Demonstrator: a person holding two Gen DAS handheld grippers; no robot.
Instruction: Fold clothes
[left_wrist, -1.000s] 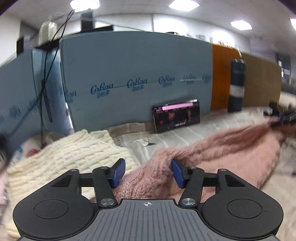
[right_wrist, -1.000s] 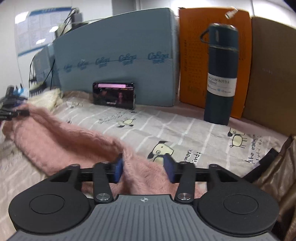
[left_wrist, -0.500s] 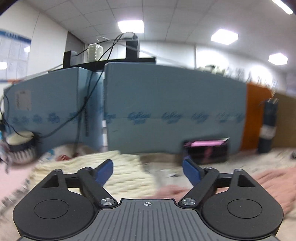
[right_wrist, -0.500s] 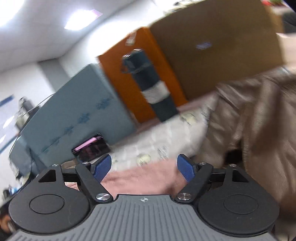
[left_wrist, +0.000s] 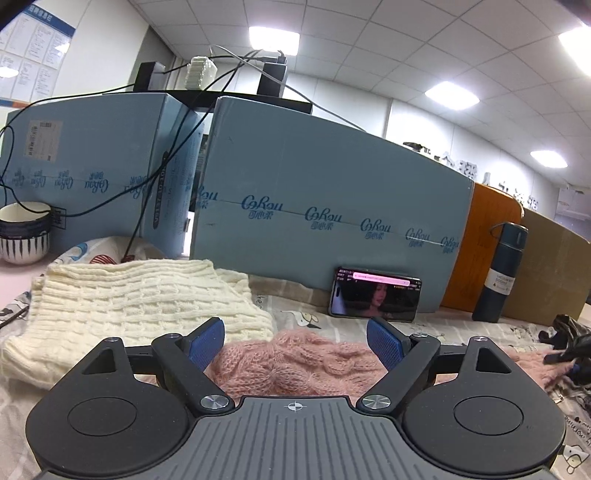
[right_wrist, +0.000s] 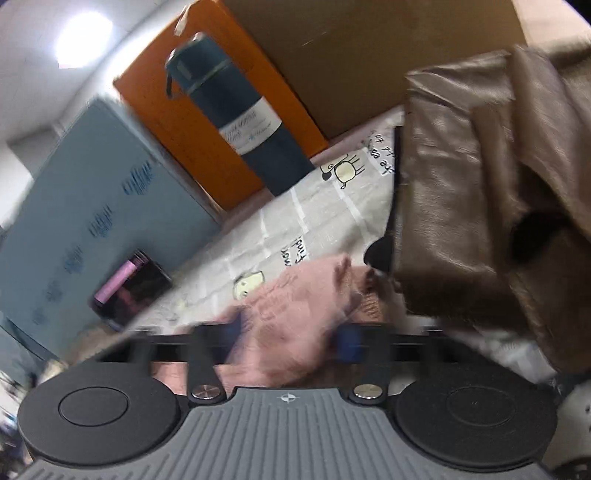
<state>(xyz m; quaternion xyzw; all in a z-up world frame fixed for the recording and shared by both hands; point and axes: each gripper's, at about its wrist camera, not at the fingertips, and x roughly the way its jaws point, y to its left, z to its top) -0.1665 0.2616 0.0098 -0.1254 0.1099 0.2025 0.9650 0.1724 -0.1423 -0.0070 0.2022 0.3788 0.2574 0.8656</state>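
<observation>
A fuzzy pink knit sweater (left_wrist: 295, 365) lies on the printed bed sheet (left_wrist: 461, 328). My left gripper (left_wrist: 295, 341) is wide open just above its near end, holding nothing. In the right wrist view the pink sweater (right_wrist: 291, 314) bunches between the blurred fingers of my right gripper (right_wrist: 291, 341), which stand partly closed around the cloth; the blur hides whether they pinch it. The right gripper (left_wrist: 570, 360) also shows at the far right of the left wrist view.
A cream knit sweater (left_wrist: 122, 306) lies to the left. A brown leather jacket (right_wrist: 491, 192) lies to the right. A phone (left_wrist: 375, 297), a dark flask (left_wrist: 500, 273) and blue foam boards (left_wrist: 332, 221) stand at the back. A bowl (left_wrist: 22, 236) sits far left.
Both grippers let go of the pink sweater and opened. The left one lifted and settled back over it; the right one swung toward the brown jacket and is closing around the pink cloth.
</observation>
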